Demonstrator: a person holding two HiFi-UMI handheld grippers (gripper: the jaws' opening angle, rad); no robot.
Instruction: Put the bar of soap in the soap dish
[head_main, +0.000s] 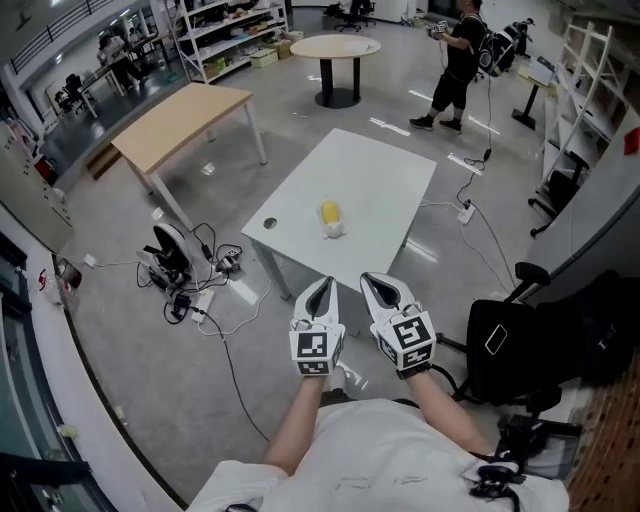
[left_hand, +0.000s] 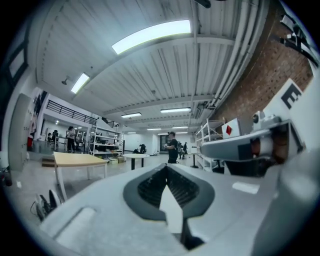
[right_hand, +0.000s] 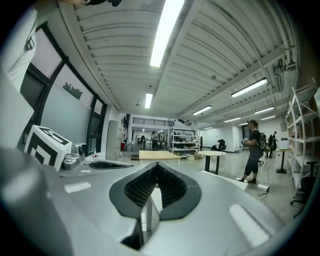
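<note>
A yellow bar of soap (head_main: 329, 211) lies near the middle of the white table (head_main: 380, 175). A small white soap dish (head_main: 334, 230) sits just in front of it, touching or nearly so. My left gripper (head_main: 321, 288) and right gripper (head_main: 377, 285) are held side by side, short of the table's near edge and well away from the soap. Both point level toward the table with jaws together and nothing between them. In the left gripper view the left gripper (left_hand: 166, 169) is shut, and in the right gripper view so is the right gripper (right_hand: 157, 167). Neither of these two views shows the soap.
A wooden table (head_main: 185, 120) stands at the left and a round table (head_main: 335, 45) at the back. A person (head_main: 460, 60) stands at the far right. Cables and a device (head_main: 175, 265) lie on the floor to the left. A black chair (head_main: 520, 345) is close on my right.
</note>
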